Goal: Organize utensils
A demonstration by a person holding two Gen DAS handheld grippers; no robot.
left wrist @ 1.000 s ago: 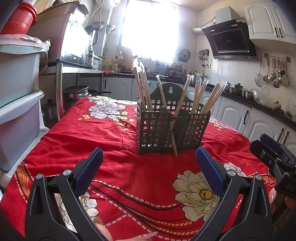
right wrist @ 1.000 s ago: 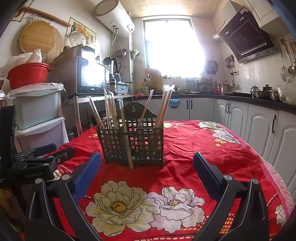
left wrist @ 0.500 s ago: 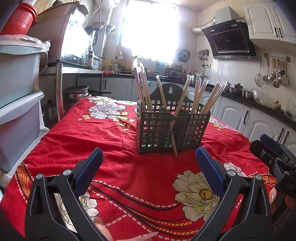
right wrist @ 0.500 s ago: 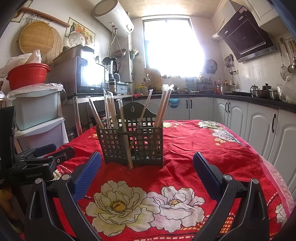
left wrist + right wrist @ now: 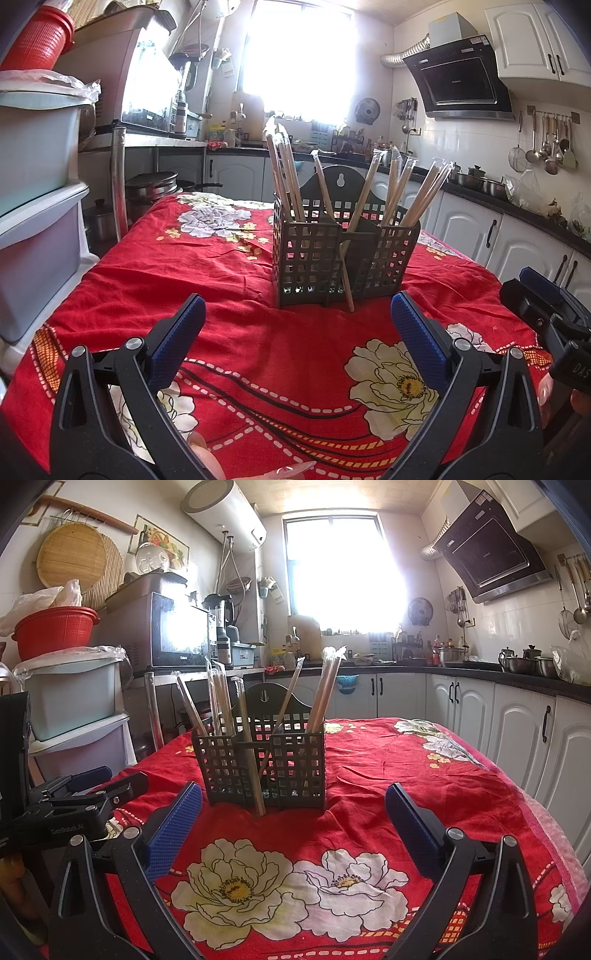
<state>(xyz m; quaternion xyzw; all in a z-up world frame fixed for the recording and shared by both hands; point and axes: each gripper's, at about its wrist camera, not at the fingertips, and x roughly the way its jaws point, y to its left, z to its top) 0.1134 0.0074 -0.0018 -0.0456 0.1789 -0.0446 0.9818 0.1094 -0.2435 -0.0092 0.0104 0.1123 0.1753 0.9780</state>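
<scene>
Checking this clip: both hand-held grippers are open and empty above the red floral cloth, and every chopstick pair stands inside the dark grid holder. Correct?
Not quite. One chopstick pair stands outside the holder, leaning against its front with the tip on the red cloth, as the left wrist view shows. The rest holds: left hand-held gripper and right hand-held gripper are open and empty.

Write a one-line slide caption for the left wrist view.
Open left tool faces a dark utensil caddy of wrapped chopsticks on the red floral tablecloth.
</scene>
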